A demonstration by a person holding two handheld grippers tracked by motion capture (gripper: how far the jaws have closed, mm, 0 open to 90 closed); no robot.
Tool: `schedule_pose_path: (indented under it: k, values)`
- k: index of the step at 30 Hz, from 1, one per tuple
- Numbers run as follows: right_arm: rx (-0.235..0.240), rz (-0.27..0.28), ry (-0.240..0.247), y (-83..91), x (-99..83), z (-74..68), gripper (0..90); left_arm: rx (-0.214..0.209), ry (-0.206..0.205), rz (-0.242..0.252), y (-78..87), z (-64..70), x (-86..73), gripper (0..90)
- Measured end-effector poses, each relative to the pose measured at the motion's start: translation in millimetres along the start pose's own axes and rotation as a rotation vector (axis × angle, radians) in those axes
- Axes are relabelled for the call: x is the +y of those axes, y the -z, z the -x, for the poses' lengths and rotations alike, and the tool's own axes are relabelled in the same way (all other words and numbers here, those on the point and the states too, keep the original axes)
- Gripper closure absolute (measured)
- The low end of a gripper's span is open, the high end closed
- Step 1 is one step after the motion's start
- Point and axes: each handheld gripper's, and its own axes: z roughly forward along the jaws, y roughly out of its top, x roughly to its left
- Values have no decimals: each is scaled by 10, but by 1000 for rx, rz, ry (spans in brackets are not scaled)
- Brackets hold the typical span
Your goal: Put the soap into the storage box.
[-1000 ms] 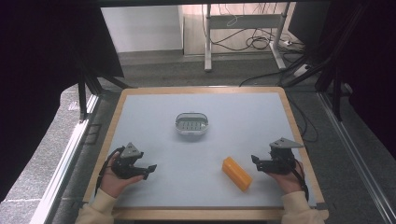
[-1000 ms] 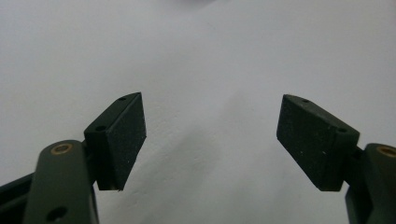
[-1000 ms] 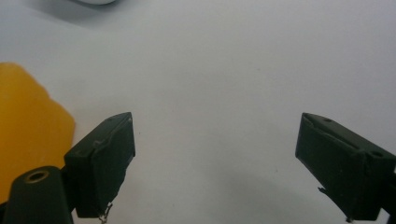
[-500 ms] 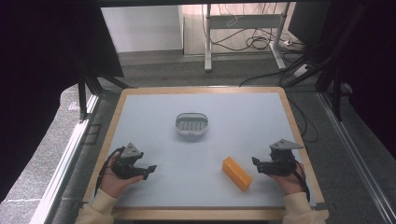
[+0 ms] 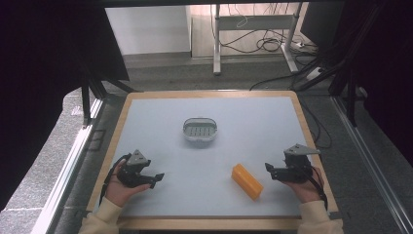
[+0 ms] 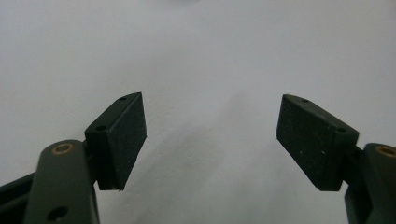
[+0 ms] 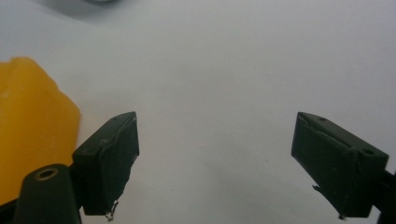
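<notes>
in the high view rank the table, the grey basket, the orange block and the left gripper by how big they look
1. table, by far the largest
2. grey basket
3. orange block and left gripper: they look about alike, so no ranking between them.

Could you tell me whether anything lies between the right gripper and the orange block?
Nothing visible does. The right gripper sits open just beside the orange block, with bare table between them.
</notes>
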Motion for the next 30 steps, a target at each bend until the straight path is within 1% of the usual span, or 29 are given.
schedule_pose_path:
  k: [2, 3, 5, 7, 12, 13, 14, 15, 16, 17, 20, 23, 26, 27, 30]
  values:
    - [4, 4, -4, 16, 12, -1, 160, 0, 0, 1, 2, 3, 0, 242]
    - [5, 7, -16, 47, 36, -4, 178, -1, 0, 2, 4, 4, 0, 242]
    - [9, 2, -21, 68, 62, -10, 189, -1, -2, 3, 5, 0, 2, 242]
    - [6, 0, -18, 77, 73, -14, 199, -1, 3, 6, 2, 0, 2, 242]
    - [17, -5, -13, 107, 127, -31, 224, -1, 12, 7, 1, 10, 6, 242]
    - [27, -6, -16, 123, 150, -35, 231, 0, 16, 8, -1, 15, 8, 242]
    - [27, -6, -16, 123, 150, -35, 231, 0, 16, 8, -1, 15, 8, 242]
    - [43, -6, -25, 139, 176, -36, 252, 0, 16, 9, 0, 24, 8, 242]
    - [43, -6, -25, 139, 176, -36, 252, 0, 16, 9, 0, 24, 8, 242]
    - [51, -19, -27, 157, 205, -35, 253, -2, 7, 10, 4, 30, 9, 241]
    - [53, -34, -30, 174, 239, -37, 252, -6, -2, 4, 5, 24, 10, 241]
    - [55, -72, -16, 231, 331, -83, 251, -10, 8, 14, 8, 11, 9, 242]
    - [56, -73, -12, 270, 376, -101, 254, -11, 12, 14, 13, 9, 8, 242]
    - [55, -73, -3, 303, 413, -117, 256, -11, 12, 13, 13, 9, 8, 242]
    - [54, -66, 3, 322, 439, -144, 263, -10, 11, 13, 17, 12, 9, 242]
